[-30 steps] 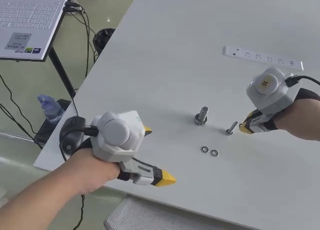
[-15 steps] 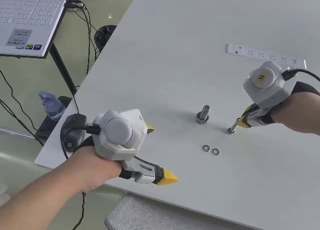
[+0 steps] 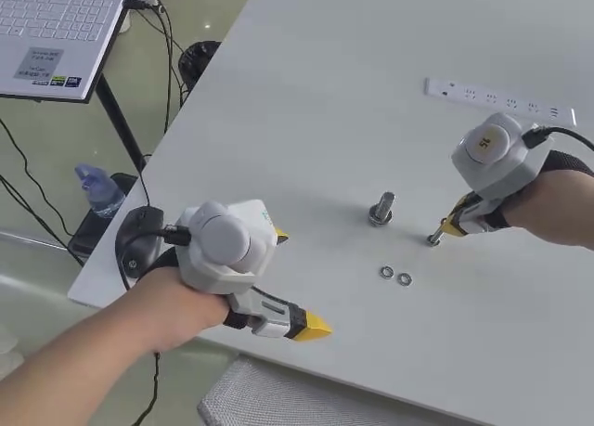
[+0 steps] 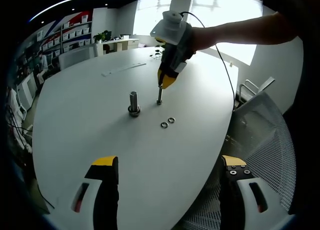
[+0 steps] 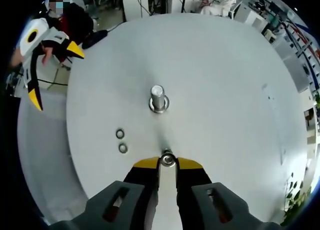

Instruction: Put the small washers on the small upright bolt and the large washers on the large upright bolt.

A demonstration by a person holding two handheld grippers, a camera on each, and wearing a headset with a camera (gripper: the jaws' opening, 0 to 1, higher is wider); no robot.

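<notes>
The large bolt stands upright mid-table with a ring at its base. My right gripper is shut on the small bolt, which stands about upright on the table to the right of the large one. Two small washers lie flat side by side in front of the bolts. My left gripper hovers open over the near table edge, with nothing between its jaws, well short of the washers.
A white power strip lies at the far right of the white table. Off the table's left edge are a laptop, cables and a water bottle. A mesh chair stands below the near edge.
The right gripper has tipped the small bolt from leaning to nearly upright. The left gripper has stayed open near the front edge. The head camera has shifted slightly.
</notes>
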